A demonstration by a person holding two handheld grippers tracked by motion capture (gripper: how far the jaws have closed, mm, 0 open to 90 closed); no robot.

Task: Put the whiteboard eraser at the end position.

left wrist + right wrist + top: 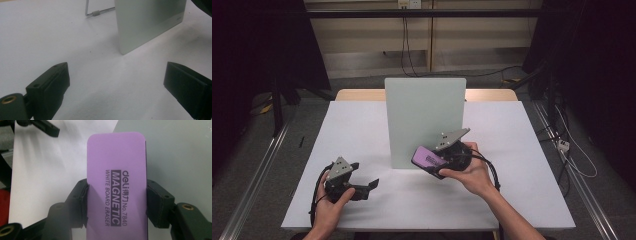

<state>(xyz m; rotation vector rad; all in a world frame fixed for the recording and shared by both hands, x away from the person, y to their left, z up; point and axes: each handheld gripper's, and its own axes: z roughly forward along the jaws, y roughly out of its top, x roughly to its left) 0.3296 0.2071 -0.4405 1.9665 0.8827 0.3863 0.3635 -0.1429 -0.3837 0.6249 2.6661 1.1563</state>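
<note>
A purple whiteboard eraser (116, 187) with black print is clamped by its long sides between the pads of my right gripper (117, 202). In the high view that eraser (426, 158) is held just in front of the lower right part of an upright pale whiteboard (424, 117), with my right gripper (438, 162) shut on it. Whether the eraser touches the board I cannot tell. My left gripper (371, 186) rests low at the table's front left, pointing right. Its jaws stand wide apart with nothing between them, around bare table (115, 82). The whiteboard (147, 22) leans beyond them.
The white table (362, 130) carries the whiteboard at its middle. A thin wire stand (96, 12) props the board from behind. Cables (572, 150) run on the grey floor to the right, and dark curtains flank both sides.
</note>
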